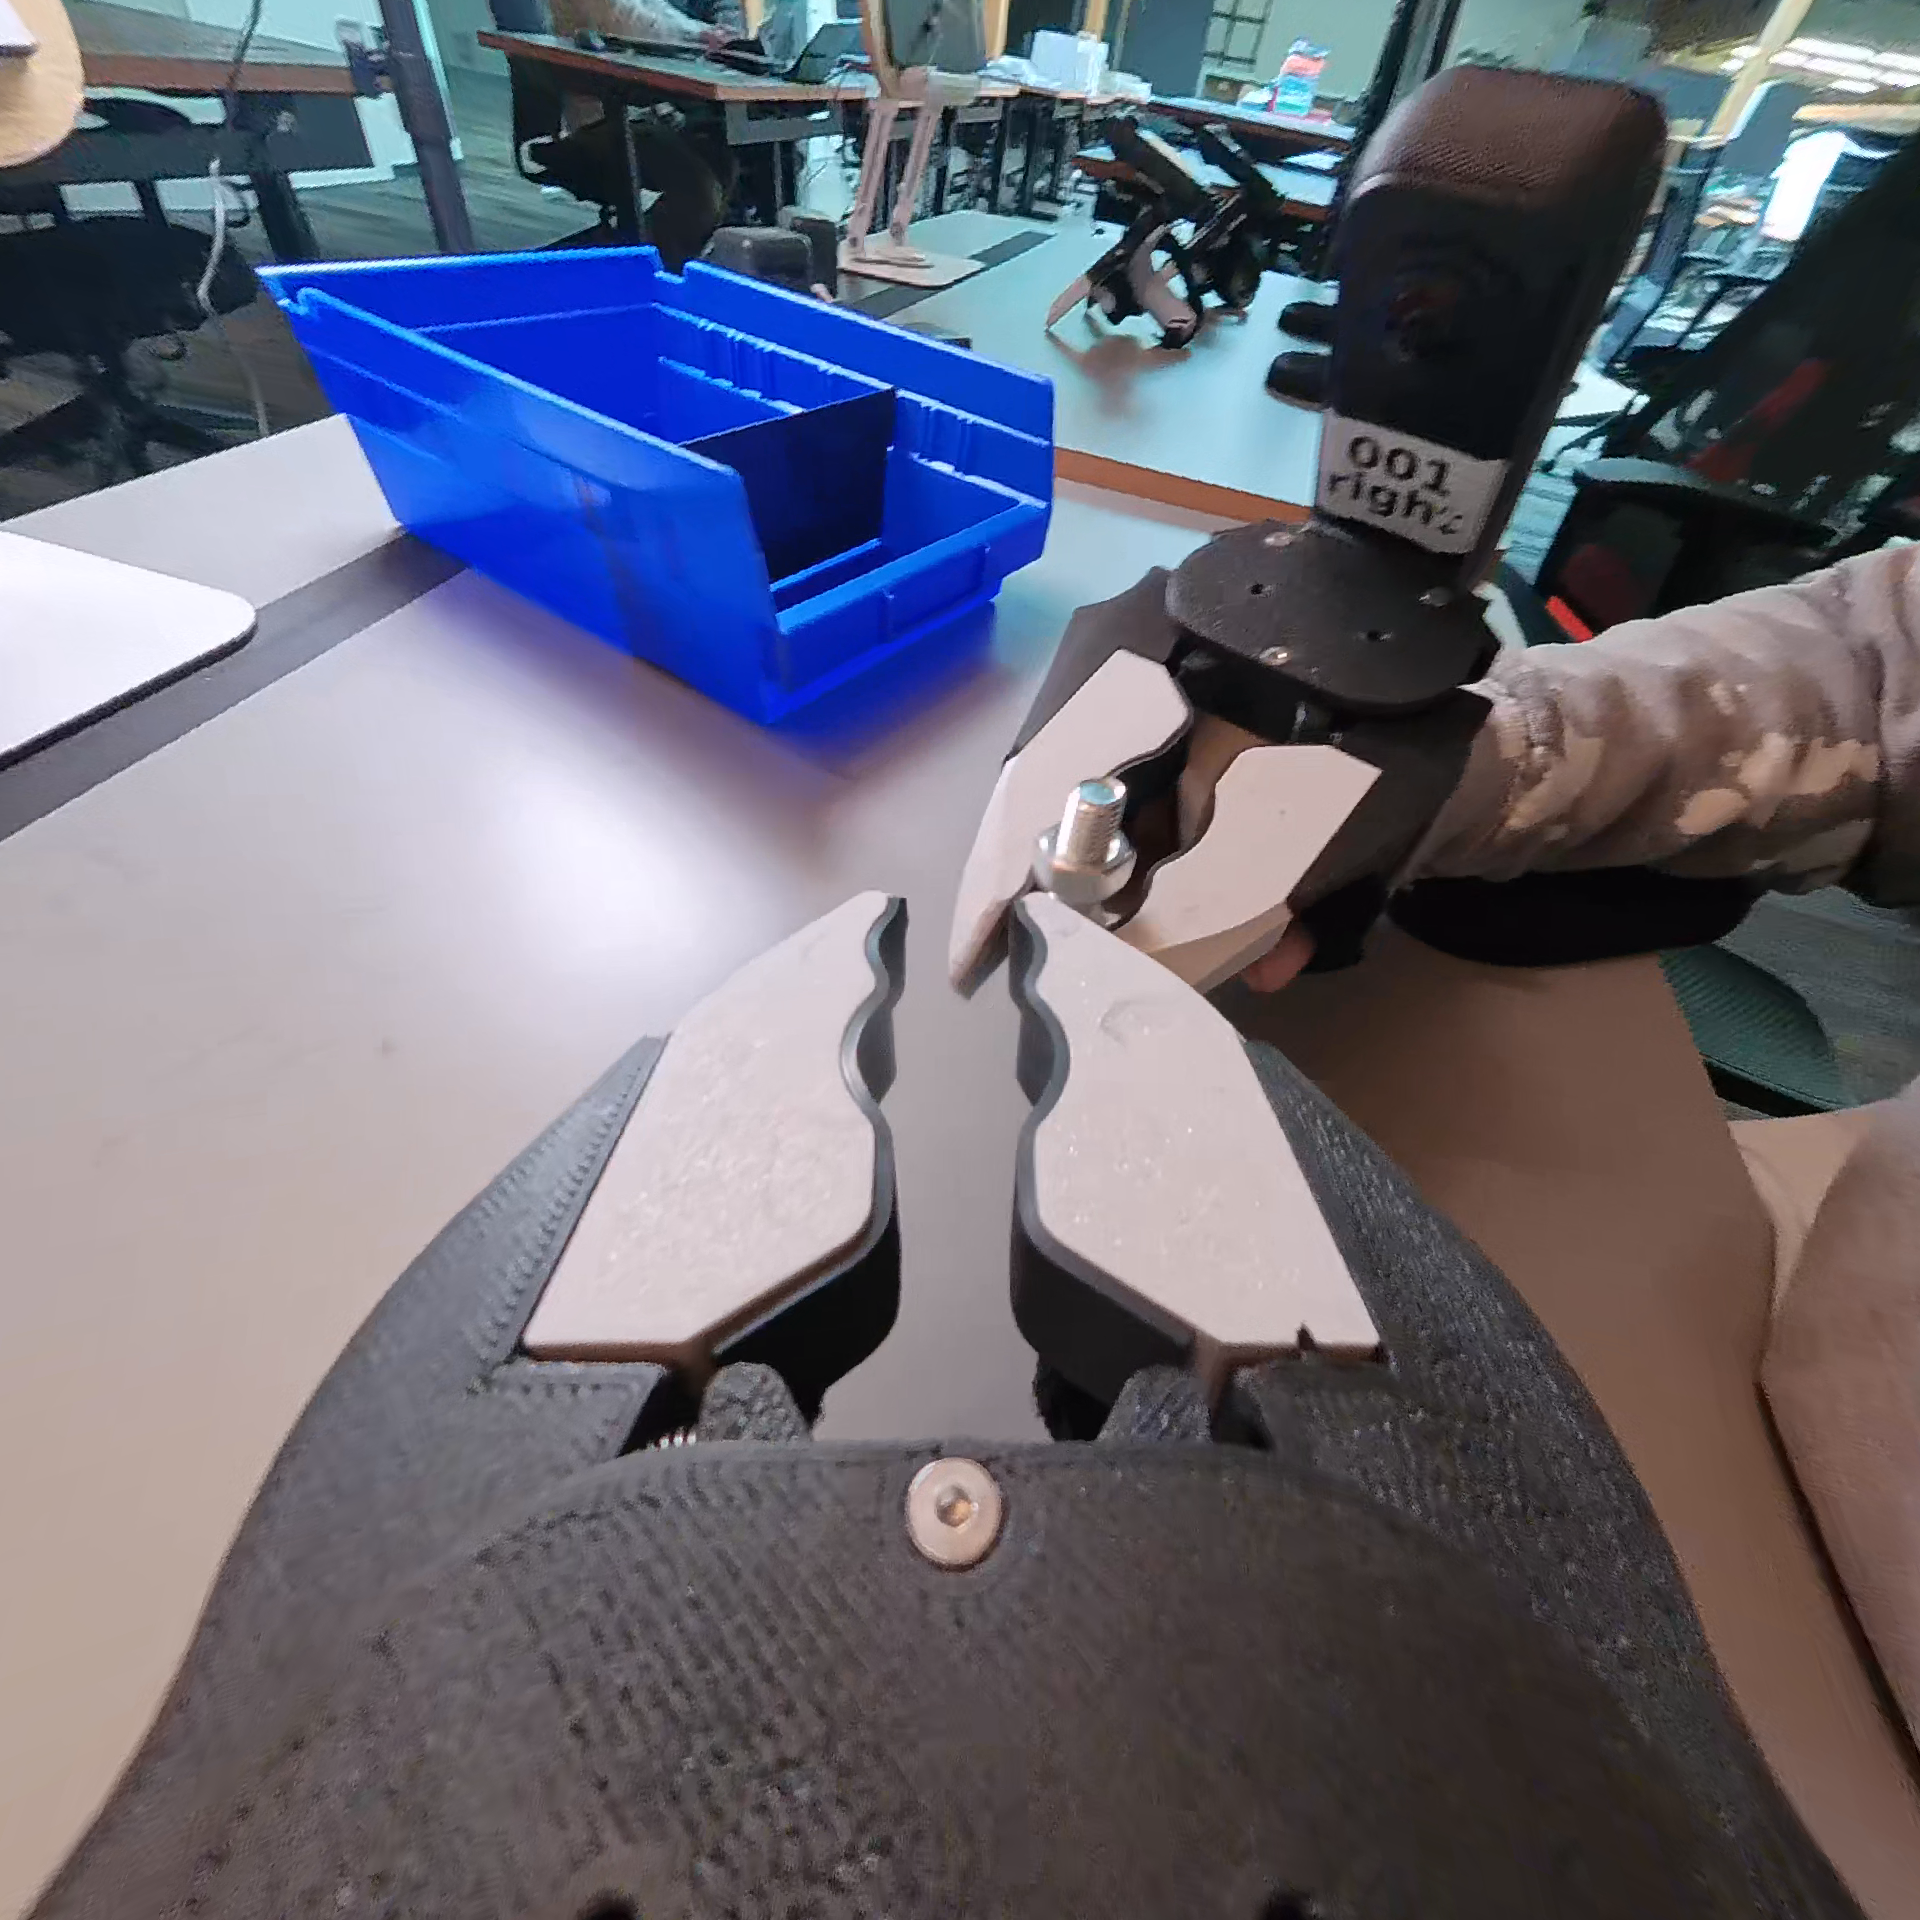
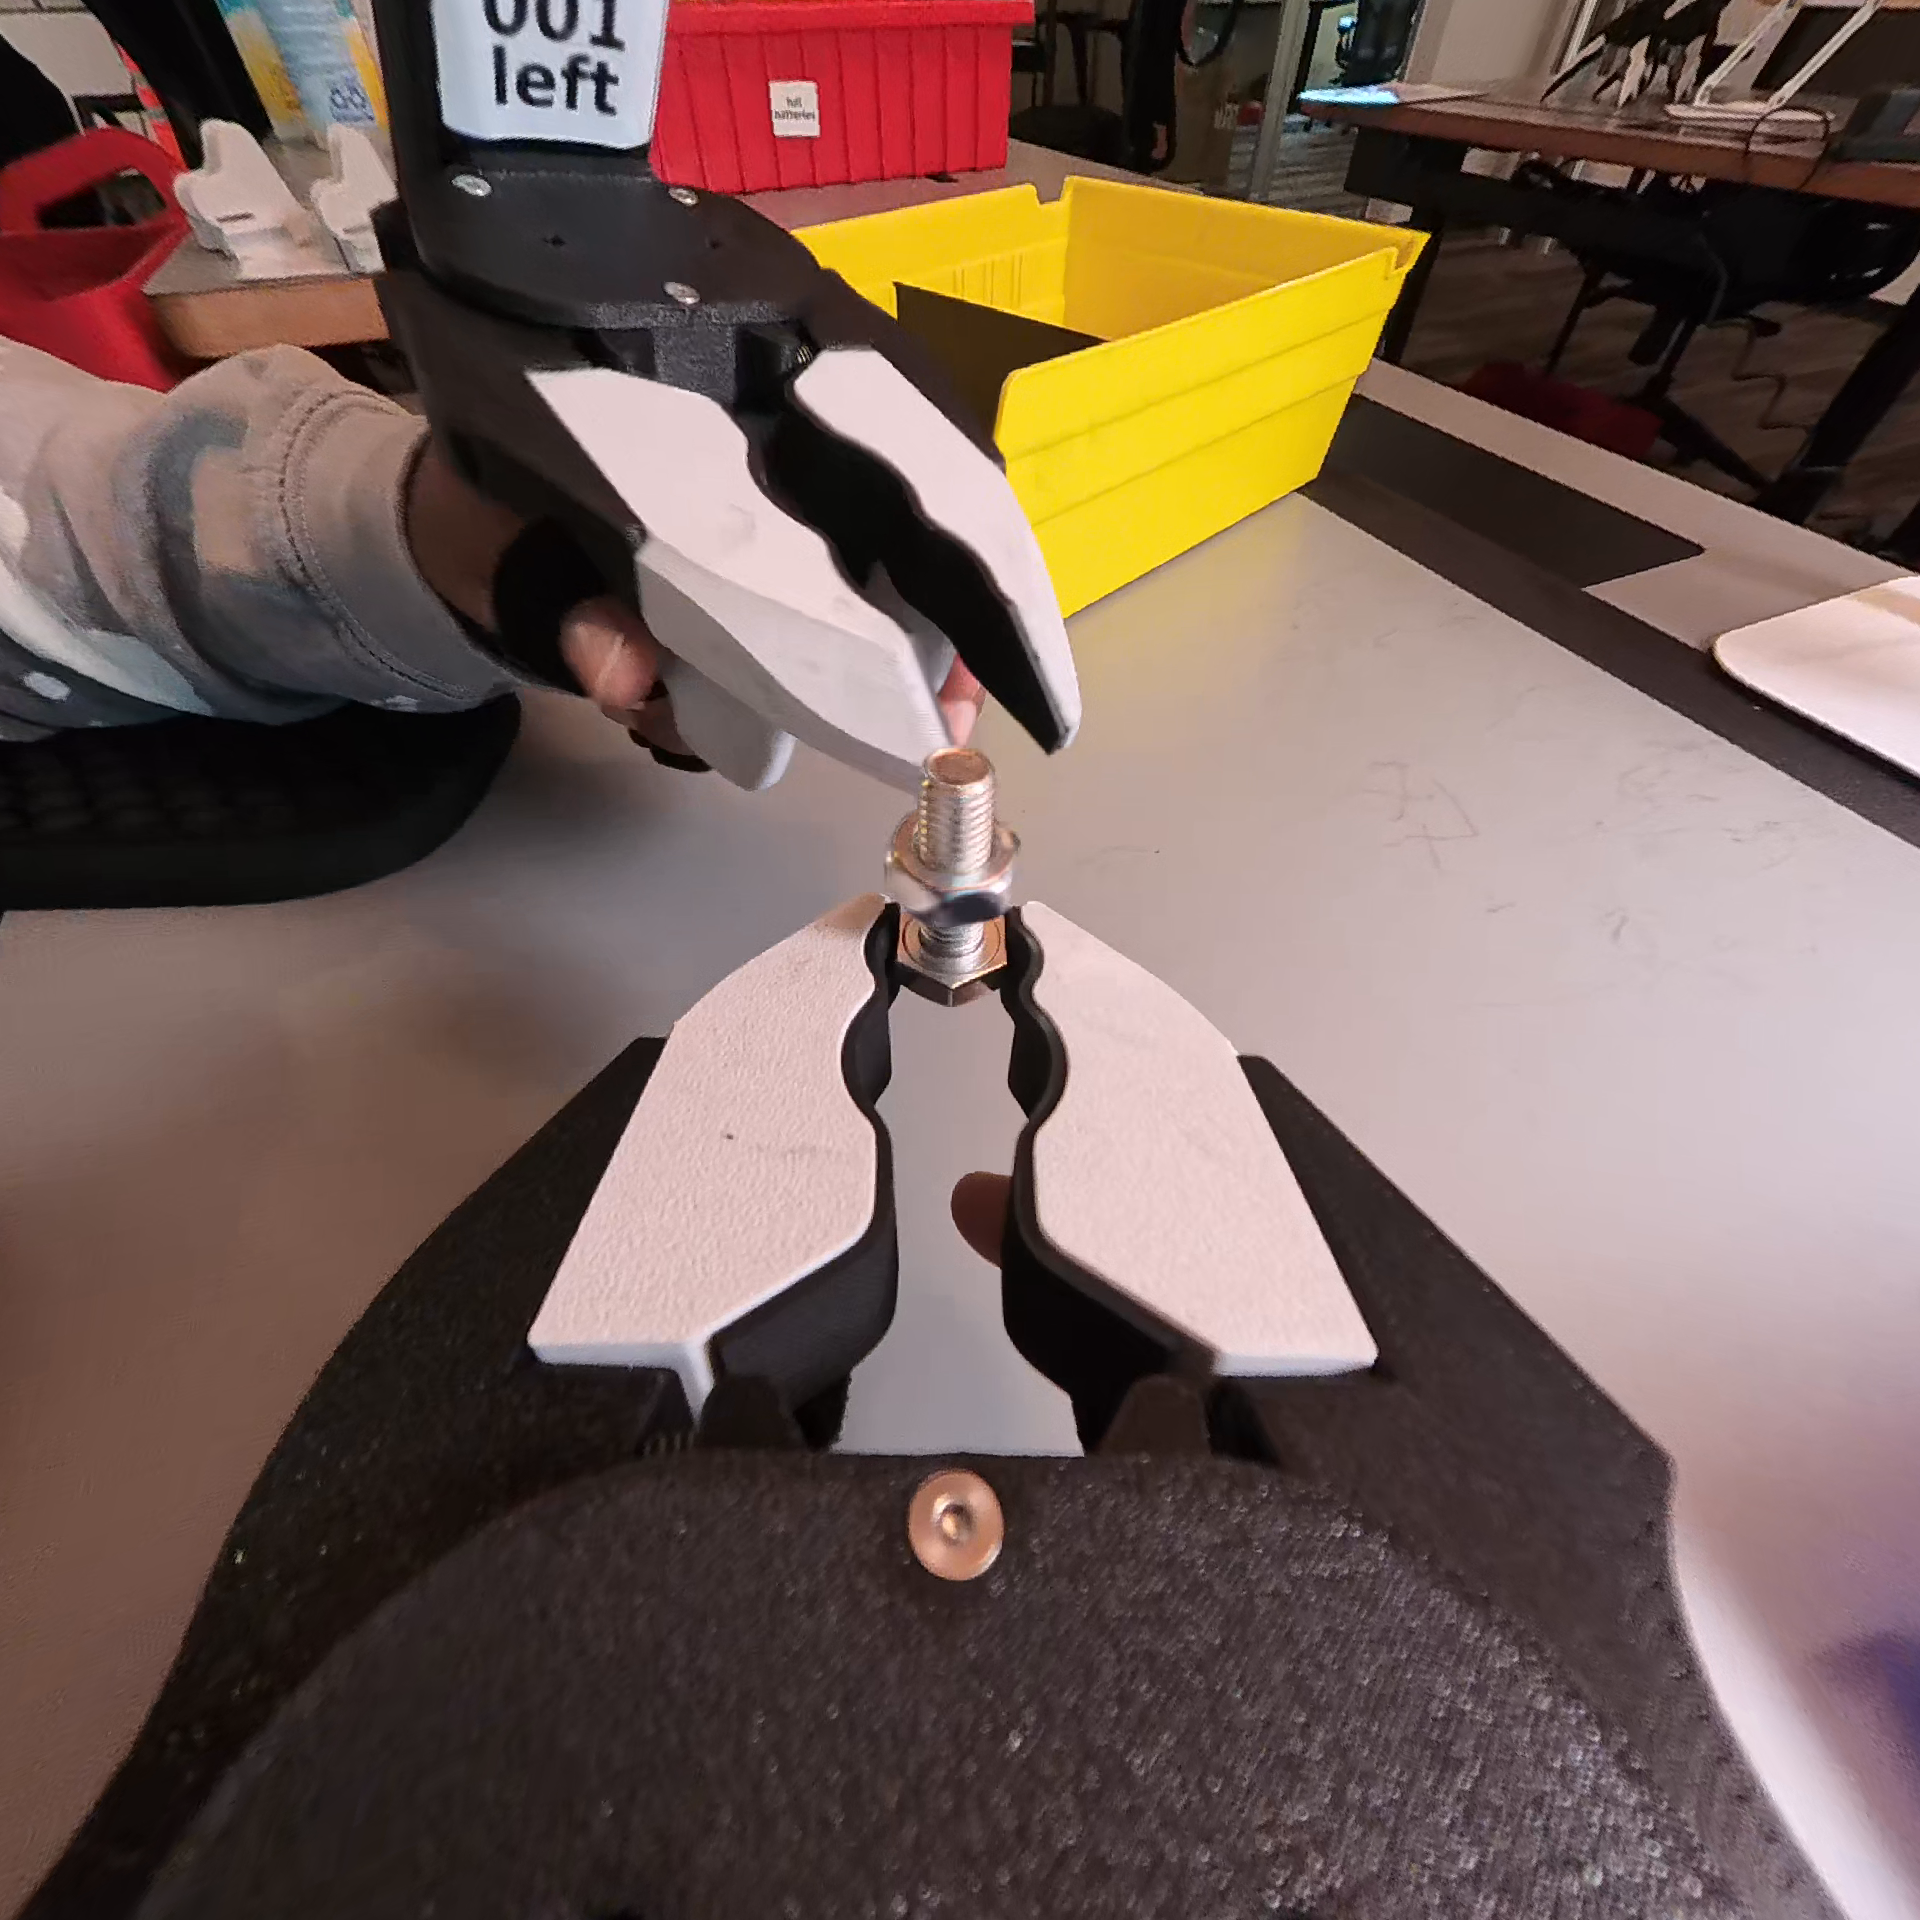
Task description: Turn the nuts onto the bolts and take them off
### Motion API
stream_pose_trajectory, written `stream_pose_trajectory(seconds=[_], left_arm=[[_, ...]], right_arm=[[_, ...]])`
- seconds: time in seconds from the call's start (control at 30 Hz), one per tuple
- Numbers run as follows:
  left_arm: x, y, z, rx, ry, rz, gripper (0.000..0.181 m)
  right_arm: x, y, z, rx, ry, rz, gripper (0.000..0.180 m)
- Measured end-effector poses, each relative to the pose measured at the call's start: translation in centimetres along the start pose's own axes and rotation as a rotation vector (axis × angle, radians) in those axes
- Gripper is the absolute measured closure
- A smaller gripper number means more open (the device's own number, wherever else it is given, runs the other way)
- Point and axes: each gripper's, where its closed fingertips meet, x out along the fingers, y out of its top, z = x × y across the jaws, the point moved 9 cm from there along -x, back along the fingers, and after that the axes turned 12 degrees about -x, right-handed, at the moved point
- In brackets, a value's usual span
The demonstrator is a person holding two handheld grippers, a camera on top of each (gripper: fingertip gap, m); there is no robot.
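Note:
A silver bolt point(image 2: 956, 795) stands upright with its hex head clamped between my right gripper's point(image 2: 953, 935) fingertips, a little above the grey table point(image 2: 1351, 831). A silver flanged nut point(image 2: 951, 873) sits on the thread, just above the head. My left gripper point(image 2: 914, 748) hangs over the bolt's top end, jaws apart and empty, one fingertip close to the thread tip. In the left wrist view, my left gripper point(image 1: 958, 920) is open with nothing between its fingers. The right gripper point(image 1: 1091, 909) holds the bolt point(image 1: 1101, 805) and nut point(image 1: 1081, 857) just beyond its right fingertip.
A blue divided bin point(image 1: 665, 488) stands on the table ahead of the left gripper. A yellow divided bin point(image 2: 1174, 395) stands behind the bolt, with a red bin point(image 2: 842, 94) farther back. A white pad point(image 2: 1829, 655) lies at the table edge. Gloved hands and sleeves hold both grippers. Left and right tips are no more than a few centimetres apart.

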Motion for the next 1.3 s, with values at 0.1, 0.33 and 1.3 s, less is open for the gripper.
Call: stream_pose_trajectory(seconds=[0.1, 0.33, 1.3], left_arm=[[0.3, 0.0, 1.0, 0.023, -0.073, 0.005, 0.153], [0.2, -0.3, -0.8, -0.014, 0.071, -0.029, 0.168], [0.3, -0.4, -0.4, -0.012, 0.013, -0.04, 0.161]], right_arm=[[0.1, -0.1, -0.1, 0.001, 0.004, -0.004, 0.161], [-0.1, 0.2, 0.0, 0.004, 0.0, 0.014, 0.161], [0.0, 0.0, -0.1, 0.007, 0.007, -0.006, 0.161]])
